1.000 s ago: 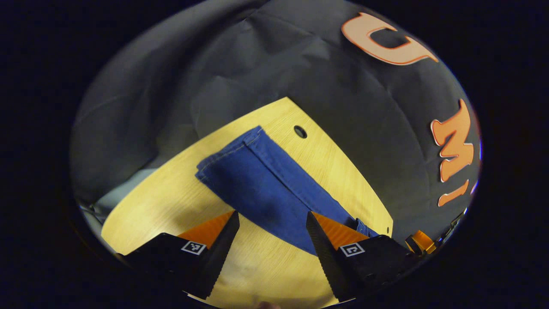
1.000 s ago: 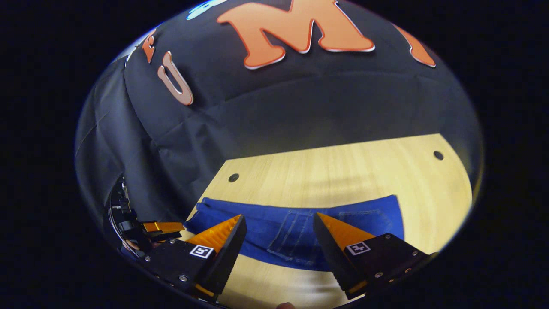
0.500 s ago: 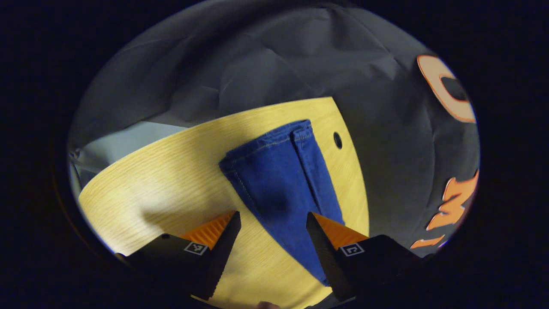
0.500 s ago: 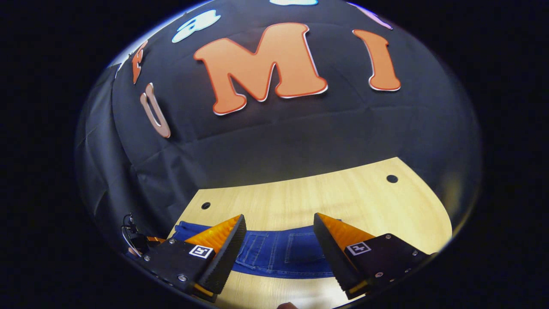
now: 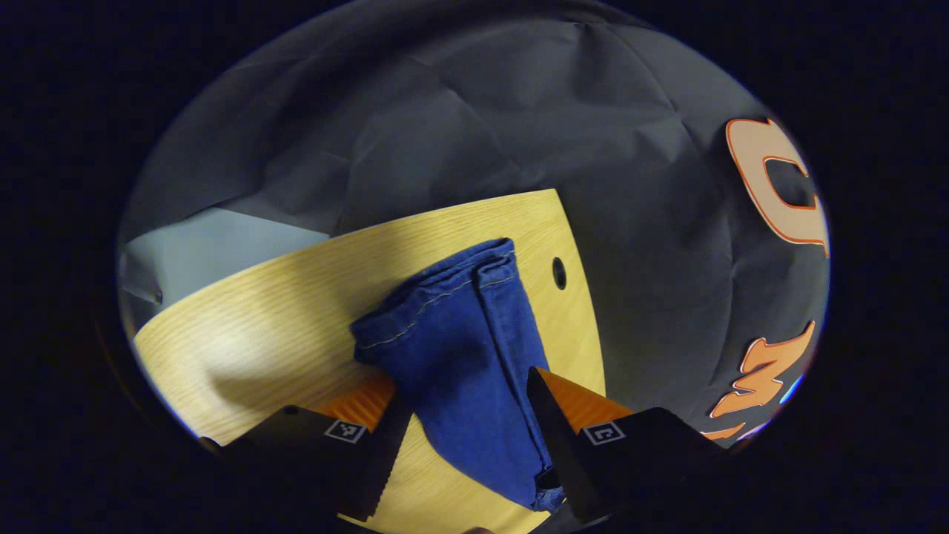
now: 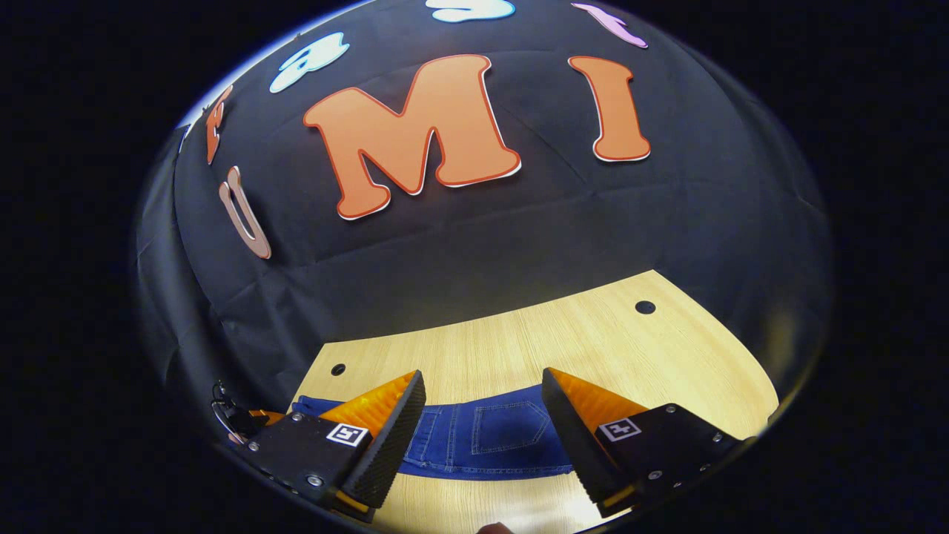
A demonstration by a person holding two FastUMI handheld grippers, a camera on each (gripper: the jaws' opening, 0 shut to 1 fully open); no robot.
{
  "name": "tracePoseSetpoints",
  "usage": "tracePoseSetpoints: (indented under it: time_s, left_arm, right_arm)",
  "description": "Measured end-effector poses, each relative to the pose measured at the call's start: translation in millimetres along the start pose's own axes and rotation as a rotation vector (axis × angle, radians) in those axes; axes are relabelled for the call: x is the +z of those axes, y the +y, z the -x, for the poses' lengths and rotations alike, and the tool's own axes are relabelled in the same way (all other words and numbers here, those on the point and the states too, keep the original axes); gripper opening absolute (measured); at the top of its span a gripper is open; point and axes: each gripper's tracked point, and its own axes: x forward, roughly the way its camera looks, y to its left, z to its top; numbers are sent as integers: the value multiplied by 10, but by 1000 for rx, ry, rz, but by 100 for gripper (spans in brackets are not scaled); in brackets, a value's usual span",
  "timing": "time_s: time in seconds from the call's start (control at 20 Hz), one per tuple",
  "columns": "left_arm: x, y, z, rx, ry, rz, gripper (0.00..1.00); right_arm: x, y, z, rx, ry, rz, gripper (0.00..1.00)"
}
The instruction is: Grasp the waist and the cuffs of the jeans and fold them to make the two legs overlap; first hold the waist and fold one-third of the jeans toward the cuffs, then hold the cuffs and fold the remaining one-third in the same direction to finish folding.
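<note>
Since the earlier pictures the blue denim jeans [image 5: 460, 356] have come closer in the left gripper view. The cloth now bunches up and reaches down between the two fingers, where before it lay flatter and farther off. In the right gripper view the jeans sit lower and look smaller than before, and more of the black wall shows.

In the left gripper view, the left gripper [image 5: 463, 445] is nearest, at 6 o'clock. Its fingers stand wide apart. The leg of the jeans runs through the gap between them. The cloth lies against the inner edge of the finger at 5 o'clock, and I cannot tell if the other finger touches it. The cuffs [image 5: 445, 285] are farther off, near the middle, and they look a bit lifted and wrinkled. Under them is the pale yellow wooden table [image 5: 259, 326]. A small round hole [image 5: 559, 273] in the table is just beside the cuffs, toward 3 o'clock.

In the right gripper view, the right gripper [image 6: 482, 437] is at 6 o'clock, with its fingers wide apart and holding nothing. Just past the tips lies the waist end of the jeans with a back pocket [image 6: 508, 428], flat on the table. At 8 o'clock the other gripper peeks in at the edge. Farther off is bare table, then the black cloth wall [image 6: 482, 245].
</note>
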Motion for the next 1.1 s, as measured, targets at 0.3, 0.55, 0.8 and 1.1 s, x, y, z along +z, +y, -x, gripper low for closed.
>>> tracePoseSetpoints:
  time_s: [0.3, 0.55, 0.8, 1.1]
  left_arm:
    - [23, 119, -110, 41, -18, 9, 8]
    - [23, -136, 190, 15, -90, -130, 3]
    - [-126, -699, 420, -8, -153, -303, 2]
    - [-370, -1388, 868, -75, -219, -501, 2]
  right_arm:
    - [22, -160, 115, -29, -2, -4, 97]
    - [126, -215, 186, -26, -24, -23, 97]
    - [220, -176, 211, 10, -34, -12, 97]
    - [339, -245, 216, 54, -50, -16, 97]
